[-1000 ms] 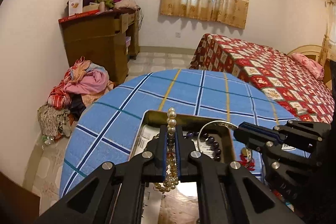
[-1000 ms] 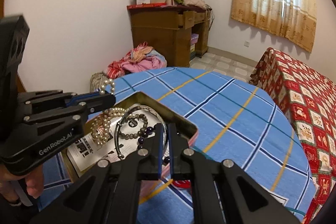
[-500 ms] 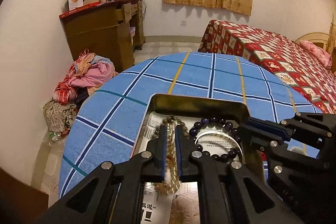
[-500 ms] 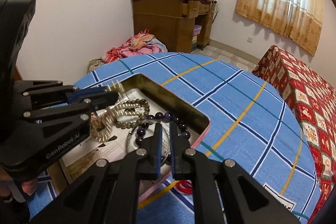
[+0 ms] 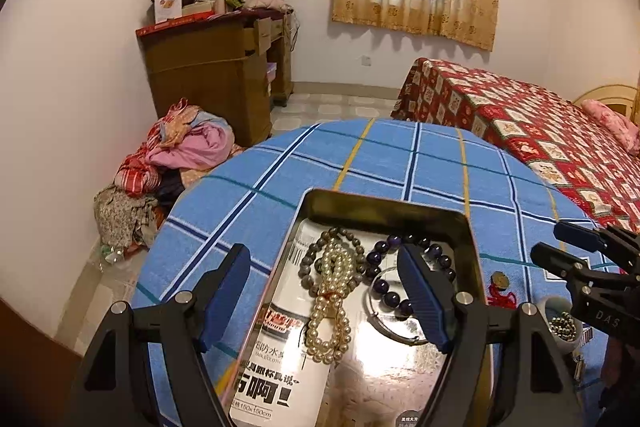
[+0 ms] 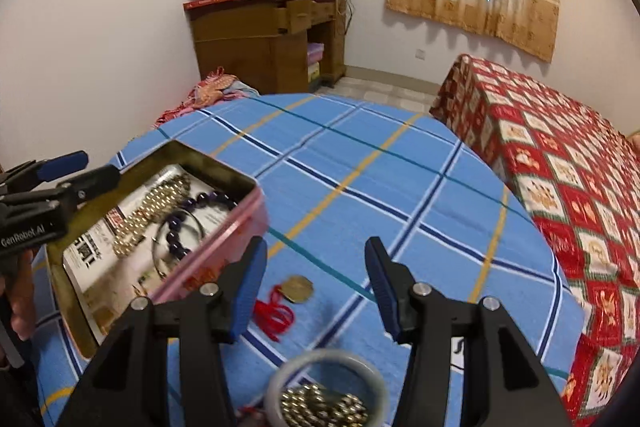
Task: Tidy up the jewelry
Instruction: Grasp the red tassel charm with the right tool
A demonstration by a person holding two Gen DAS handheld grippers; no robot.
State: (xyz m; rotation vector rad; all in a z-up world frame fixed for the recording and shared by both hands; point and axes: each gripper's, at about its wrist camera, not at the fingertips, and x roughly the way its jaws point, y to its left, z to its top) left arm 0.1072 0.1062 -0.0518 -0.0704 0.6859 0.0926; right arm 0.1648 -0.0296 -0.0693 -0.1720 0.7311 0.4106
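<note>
A metal tin (image 5: 474,251) with a pink outside (image 6: 248,215) lies open on the blue checked tablecloth. In it lie a pearl strand (image 5: 332,303), a grey bead bracelet (image 5: 310,259), a dark purple bead bracelet (image 5: 384,291) and a thin metal bangle (image 5: 394,331). My left gripper (image 5: 324,291) is open and empty above the tin. My right gripper (image 6: 316,283) is open and empty over the cloth to the tin's right. Below it lie a gold pendant on a red cord (image 6: 296,289), a pale jade bangle (image 6: 324,359) and a string of small metallic beads (image 6: 320,405).
The round table (image 6: 400,195) carries the tin at its near left. A bed with a red patterned cover (image 6: 560,167) stands to the right. A wooden desk (image 5: 216,79) and a heap of clothes (image 5: 176,151) are beyond the table's left side.
My left gripper lowered the pearl strand into the tin and opened, letting it go. My right gripper let go of the purple bracelet and bangle in the tin, opened, and moved right over the cloth.
</note>
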